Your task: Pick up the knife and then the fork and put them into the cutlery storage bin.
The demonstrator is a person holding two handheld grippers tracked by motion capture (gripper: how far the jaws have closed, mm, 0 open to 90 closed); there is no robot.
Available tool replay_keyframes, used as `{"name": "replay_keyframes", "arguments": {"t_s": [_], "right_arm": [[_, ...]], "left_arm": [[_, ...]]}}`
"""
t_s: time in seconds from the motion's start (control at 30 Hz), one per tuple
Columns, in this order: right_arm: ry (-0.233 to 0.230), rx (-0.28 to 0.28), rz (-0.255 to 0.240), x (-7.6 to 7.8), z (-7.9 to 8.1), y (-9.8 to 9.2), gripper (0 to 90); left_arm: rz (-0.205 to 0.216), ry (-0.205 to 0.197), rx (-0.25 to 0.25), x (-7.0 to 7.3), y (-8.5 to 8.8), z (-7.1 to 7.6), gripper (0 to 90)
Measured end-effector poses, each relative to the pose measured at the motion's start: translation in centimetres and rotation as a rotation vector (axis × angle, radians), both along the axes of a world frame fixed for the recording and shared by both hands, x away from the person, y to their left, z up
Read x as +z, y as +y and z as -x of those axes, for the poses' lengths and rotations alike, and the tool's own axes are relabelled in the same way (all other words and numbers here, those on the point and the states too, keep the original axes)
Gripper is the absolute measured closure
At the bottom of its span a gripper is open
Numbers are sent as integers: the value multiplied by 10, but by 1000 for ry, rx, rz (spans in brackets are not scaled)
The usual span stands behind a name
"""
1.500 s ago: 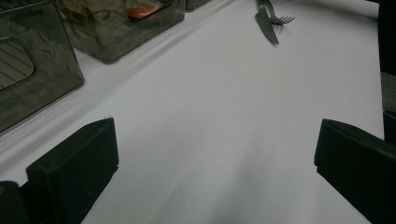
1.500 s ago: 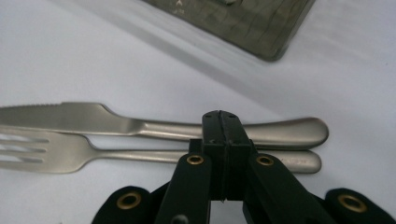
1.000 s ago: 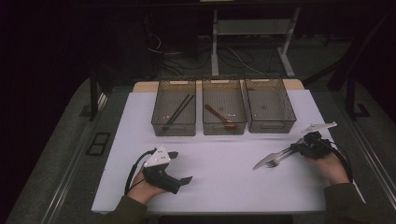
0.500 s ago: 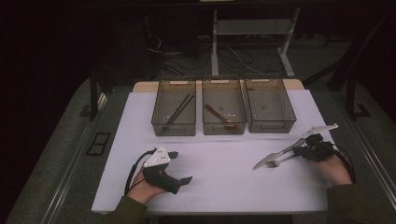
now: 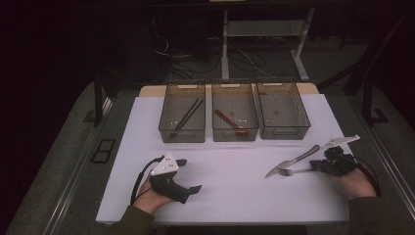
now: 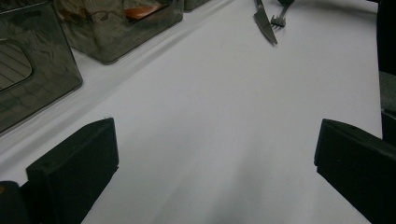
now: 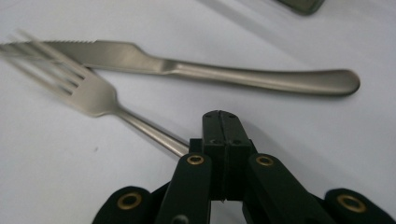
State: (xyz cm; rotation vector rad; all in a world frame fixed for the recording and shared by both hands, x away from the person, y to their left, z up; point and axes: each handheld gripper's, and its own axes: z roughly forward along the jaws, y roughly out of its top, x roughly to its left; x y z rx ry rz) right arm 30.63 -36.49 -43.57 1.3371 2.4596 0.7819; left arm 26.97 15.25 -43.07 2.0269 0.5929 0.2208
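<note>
Item: fork (image 7: pixel 88 91), steel, gripped by its handle in the right hand-held gripper (image 7: pixel 223 125), whose jaws are pressed fully together on the handle's end; tines reach out over the white counter (image 5: pixel 235 196), just beside the knife (image 7: pixel 210 70).

Left hand-held gripper (image 5: pixel 188 176): jaws wide apart, nothing between them, parked near the counter's front edge.

Three bins at the back: chopsticks (image 5: pixel 187 115) in the left, a red spoon (image 5: pixel 229 121) in the middle, the right bin (image 5: pixel 283 110) looks bare (likely the fork's place).

Risks: the grip sits far out on a thin handle, so the fork may pivot, droop or slip; the tines may snag the knife and drag it; a tilted fork may catch the bin rim.
</note>
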Motion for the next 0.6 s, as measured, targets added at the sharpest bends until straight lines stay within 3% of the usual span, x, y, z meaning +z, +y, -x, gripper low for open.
{"name": "replay_keyframes", "arguments": {"t_s": [0.4, 0.6], "right_arm": [[1, 14, -19, 4, 23, -12, 900], [-1, 4, 1, 2, 18, -12, 900]], "left_arm": [[-7, 2, -3, 0, -1, 0, 0], [-4, 2, -2, -1, -1, 0, 0]]}}
